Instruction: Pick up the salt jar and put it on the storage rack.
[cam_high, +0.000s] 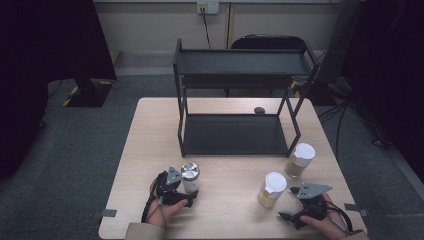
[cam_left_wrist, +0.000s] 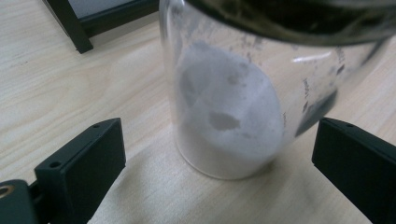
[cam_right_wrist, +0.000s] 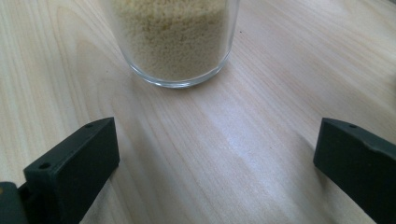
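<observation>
Left gripper (cam_high: 186, 196) is closing in on the salt jar (cam_high: 190, 177), which is standing in front of the rack (cam_high: 235, 135), off its left corner. Jaws are gaping wide, flanking the glass, gripping nothing. Best to push in until the jar sits centred, then squeeze low. Right gripper (cam_high: 296, 207) is waiting, jaws spread and empty, short of the grain jar (cam_high: 272, 189).
</observation>
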